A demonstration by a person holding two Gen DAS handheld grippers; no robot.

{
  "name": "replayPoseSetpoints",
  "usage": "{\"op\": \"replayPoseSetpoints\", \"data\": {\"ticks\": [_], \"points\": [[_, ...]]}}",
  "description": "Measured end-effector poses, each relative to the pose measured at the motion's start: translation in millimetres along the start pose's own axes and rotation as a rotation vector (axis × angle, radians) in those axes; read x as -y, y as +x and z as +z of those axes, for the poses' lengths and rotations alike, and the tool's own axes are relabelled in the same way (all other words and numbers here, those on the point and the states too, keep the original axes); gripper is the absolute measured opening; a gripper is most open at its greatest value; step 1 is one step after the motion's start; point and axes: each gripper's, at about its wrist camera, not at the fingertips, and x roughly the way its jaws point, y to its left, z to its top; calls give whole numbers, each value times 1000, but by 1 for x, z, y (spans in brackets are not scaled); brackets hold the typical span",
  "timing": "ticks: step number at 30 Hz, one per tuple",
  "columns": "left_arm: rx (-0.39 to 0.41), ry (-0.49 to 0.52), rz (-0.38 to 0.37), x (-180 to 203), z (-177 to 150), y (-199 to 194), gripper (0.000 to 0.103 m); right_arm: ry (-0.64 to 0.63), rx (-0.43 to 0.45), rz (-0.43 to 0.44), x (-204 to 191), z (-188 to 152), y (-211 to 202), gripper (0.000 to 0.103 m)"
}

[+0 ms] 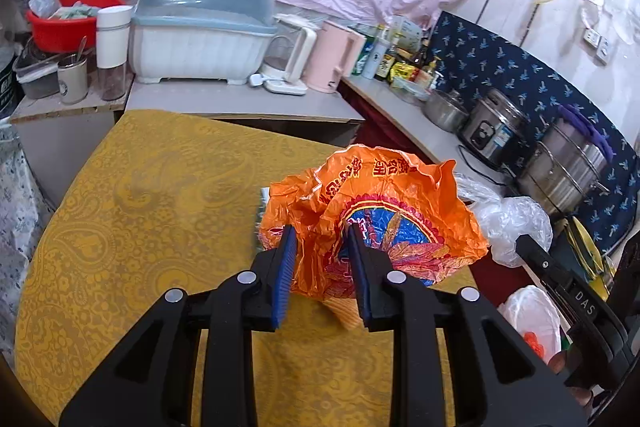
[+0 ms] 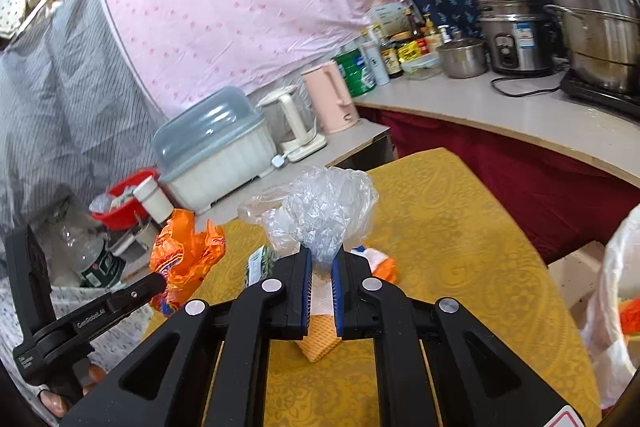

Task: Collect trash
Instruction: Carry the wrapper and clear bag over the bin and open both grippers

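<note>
My left gripper (image 1: 322, 241) is shut on a crumpled orange plastic bag (image 1: 384, 211) and holds it above the yellow tablecloth (image 1: 140, 227). The orange bag also shows in the right wrist view (image 2: 186, 255), with the left gripper (image 2: 158, 283) at it. My right gripper (image 2: 322, 257) is shut on a crumpled clear plastic bag (image 2: 326, 211), held above the table. That clear bag shows in the left wrist view (image 1: 508, 223) beside the right gripper's finger (image 1: 536, 255). A small green-white wrapper (image 2: 258, 265) and an orange-white scrap (image 2: 380, 265) lie on the cloth below.
A white bag-lined bin with orange scraps (image 2: 612, 311) stands right of the table, also low right in the left wrist view (image 1: 534, 323). Behind are a dish box (image 1: 200, 31), kettles (image 1: 332, 57), bottles, a rice cooker (image 1: 496, 131) and a steel steamer pot (image 1: 568, 171) on the counter.
</note>
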Motion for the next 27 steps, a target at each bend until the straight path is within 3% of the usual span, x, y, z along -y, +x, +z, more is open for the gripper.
{"op": "replayPoseSetpoints", "data": {"ticks": [15, 27], "points": [[-36, 143, -134, 122, -40, -22, 26, 135, 148, -119, 100, 16, -111, 8], [-88, 244, -223, 204, -76, -22, 26, 261, 219, -229, 190, -2, -183, 8]]}}
